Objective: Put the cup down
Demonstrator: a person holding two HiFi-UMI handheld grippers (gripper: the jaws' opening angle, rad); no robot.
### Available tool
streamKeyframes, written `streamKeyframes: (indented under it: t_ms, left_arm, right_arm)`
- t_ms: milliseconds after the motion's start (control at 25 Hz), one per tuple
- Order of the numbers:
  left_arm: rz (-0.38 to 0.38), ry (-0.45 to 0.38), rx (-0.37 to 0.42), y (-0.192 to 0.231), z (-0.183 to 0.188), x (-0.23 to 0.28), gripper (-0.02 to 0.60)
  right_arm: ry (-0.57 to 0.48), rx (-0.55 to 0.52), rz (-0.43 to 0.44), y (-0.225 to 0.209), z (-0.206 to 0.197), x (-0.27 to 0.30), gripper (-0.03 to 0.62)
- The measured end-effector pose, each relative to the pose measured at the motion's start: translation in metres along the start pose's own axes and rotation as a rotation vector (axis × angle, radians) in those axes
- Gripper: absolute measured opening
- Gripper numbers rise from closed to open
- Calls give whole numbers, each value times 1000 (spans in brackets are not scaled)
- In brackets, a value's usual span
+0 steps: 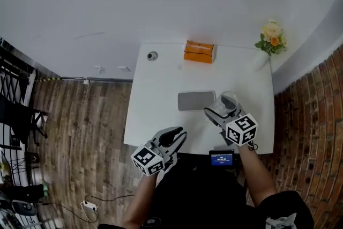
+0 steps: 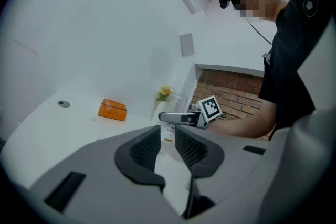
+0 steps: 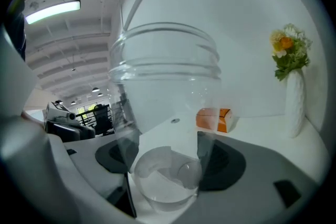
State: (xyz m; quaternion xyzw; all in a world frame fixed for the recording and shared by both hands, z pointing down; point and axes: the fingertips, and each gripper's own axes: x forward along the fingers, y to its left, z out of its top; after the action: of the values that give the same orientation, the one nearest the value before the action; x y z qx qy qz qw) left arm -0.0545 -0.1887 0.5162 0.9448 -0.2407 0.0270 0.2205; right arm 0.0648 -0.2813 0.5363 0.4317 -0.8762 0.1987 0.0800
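Gripper work, left side first: hovered the left gripper [image 1: 179, 135] over the near edge of the white table [image 1: 161, 94], jaws parted by a slim gap, nothing pinched between. Further right: saw a grey pad [image 1: 196, 100] lying flat mid-table, with an orange box [image 1: 199, 51] beyond it at the far edge. Just right of the pad, clamped the clear cup [image 1: 229, 100] in the right gripper [image 1: 217, 111], jaws squeezed onto its lower wall, mouth tilted up and away. Couldn't tell whether the base touched the tabletop. Far right corner: flowers [image 1: 272, 40] in a white vase [image 3: 294, 105].
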Motion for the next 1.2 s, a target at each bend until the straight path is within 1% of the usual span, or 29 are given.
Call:
streamKeyframes:
  t_ms: [200,480,560,720,960,1200]
  left_arm:
    - [21,16,-10,3,-5,-9,94]
    - [75,35,-27,13,-10,-27,94]
    - [92,36,-35,18,-11,-32,94]
    - [118,33,-44,24,-12,-39,94]
    - [121,28,-49,29,-11,-42,94]
    - [109,29,-48,28,-11,-37,94]
  right_arm:
    - [-1,-41,57,5,2,56,357]
    - [18,-85,88,10,-7,117,357]
    - [11,-115,90,13,-5,127,357]
    - [5,-182,98,22,-6,140,357]
    - [19,-321,129,45,-15,142,357]
    - [-6,-322,129,48,-18,142,357]
